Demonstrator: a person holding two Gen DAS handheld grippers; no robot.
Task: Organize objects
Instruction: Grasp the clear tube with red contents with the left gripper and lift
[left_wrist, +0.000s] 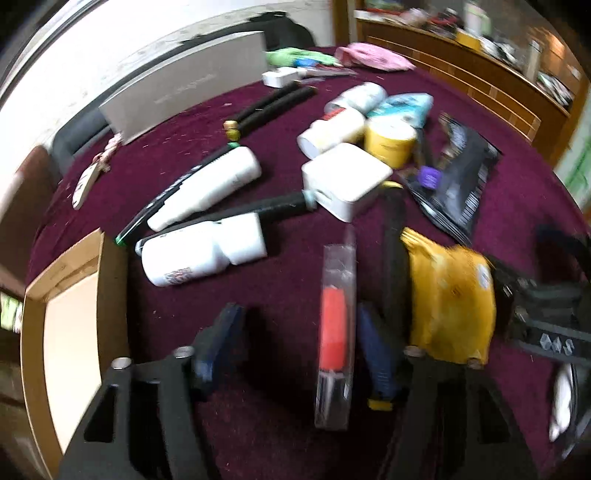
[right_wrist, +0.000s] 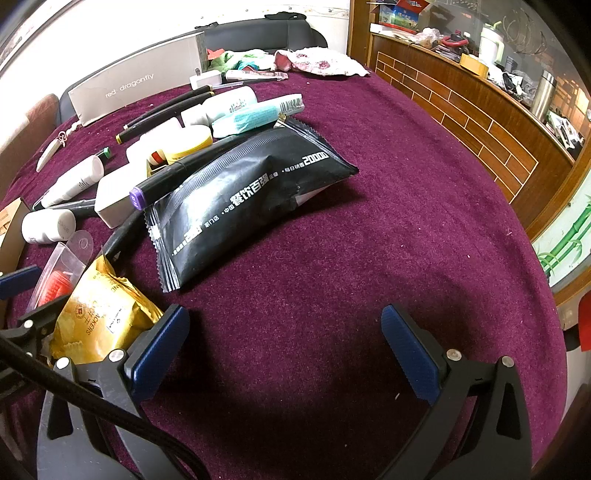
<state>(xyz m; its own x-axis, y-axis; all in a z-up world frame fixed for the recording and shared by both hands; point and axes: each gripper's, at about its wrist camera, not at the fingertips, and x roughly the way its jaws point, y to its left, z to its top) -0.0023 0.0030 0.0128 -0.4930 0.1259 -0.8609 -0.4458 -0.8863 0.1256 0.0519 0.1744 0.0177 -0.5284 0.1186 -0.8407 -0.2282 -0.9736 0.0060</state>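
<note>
My left gripper (left_wrist: 295, 350) is open, its blue fingers on either side of a clear packet with a red item inside (left_wrist: 334, 332) that lies on the maroon cloth; whether it touches is unclear. A gold snack packet (left_wrist: 450, 295) lies just right of it and also shows in the right wrist view (right_wrist: 99, 314). My right gripper (right_wrist: 280, 347) is open and empty over bare cloth, beside the gold packet. A black pouch (right_wrist: 243, 199) with a purple-capped marker (right_wrist: 155, 188) on it lies ahead.
White bottles (left_wrist: 199, 254), a white box (left_wrist: 347, 181), a yellow jar (left_wrist: 388, 140) and black pens (left_wrist: 273, 103) crowd the table (right_wrist: 406, 221). An open cardboard box (left_wrist: 70, 314) stands at the left edge. A grey shoebox (right_wrist: 136, 85) stands at the back. A wooden counter (right_wrist: 480, 110) lies right.
</note>
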